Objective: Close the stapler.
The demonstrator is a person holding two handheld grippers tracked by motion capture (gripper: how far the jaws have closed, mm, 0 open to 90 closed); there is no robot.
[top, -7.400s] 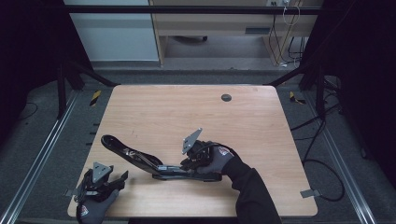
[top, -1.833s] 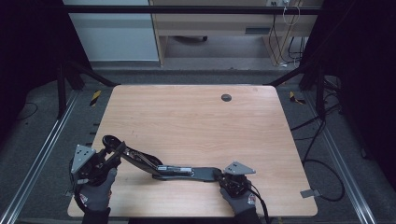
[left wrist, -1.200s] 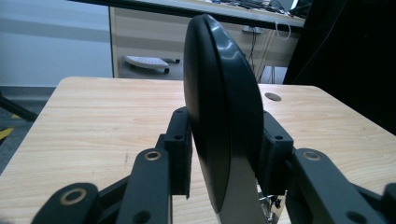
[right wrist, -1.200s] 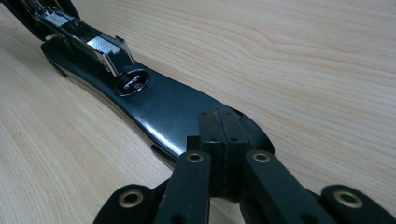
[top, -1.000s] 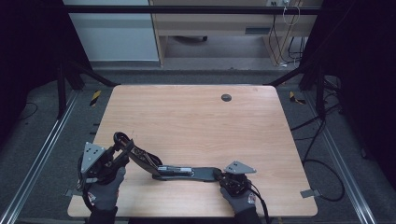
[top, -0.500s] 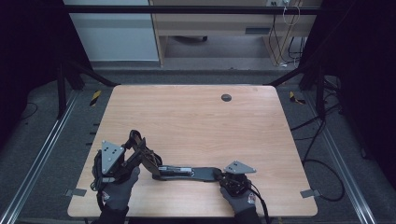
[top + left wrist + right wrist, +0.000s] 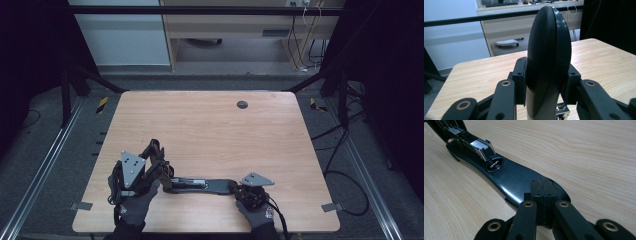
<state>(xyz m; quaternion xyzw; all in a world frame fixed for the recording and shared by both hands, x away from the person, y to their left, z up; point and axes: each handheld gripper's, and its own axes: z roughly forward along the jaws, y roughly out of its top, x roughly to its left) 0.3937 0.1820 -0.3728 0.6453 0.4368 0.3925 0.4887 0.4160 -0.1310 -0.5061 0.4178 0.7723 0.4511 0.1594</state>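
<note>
Near the lower edge of the high view, a long black stapler [image 7: 200,184] lies opened out on the wooden table [image 7: 210,125], its base stretched from lower left toward lower centre-right. The left gripper [image 7: 152,165], at lower left, is clamped on the stapler's raised upper arm; gloved fingers and the grey plate on top cover most of the contact, so the grip itself is hard to make out from above. The right gripper [image 7: 239,188], at lower centre-right, meets the far end of the base; its jaw tips are hidden under its own grey plate.

Left gripper view: the rounded black arm [image 7: 547,57] stands upright in the middle of the frame, with the left gripper [image 7: 547,85] pressing it from both sides. The arm's lower part is cut off by the bottom edge; a small metal piece [image 7: 561,108] shows behind it, too little visible to identify.

Right gripper view: the right gripper [image 7: 541,187] has its jaws drawn together, pad against pad, over the rounded end of the base [image 7: 511,176]. Whether the pads pinch the base's edge or merely rest on it cannot be told. A chrome anvil [image 7: 482,147] sits farther along; the hinge end is cut off at upper left.
</note>
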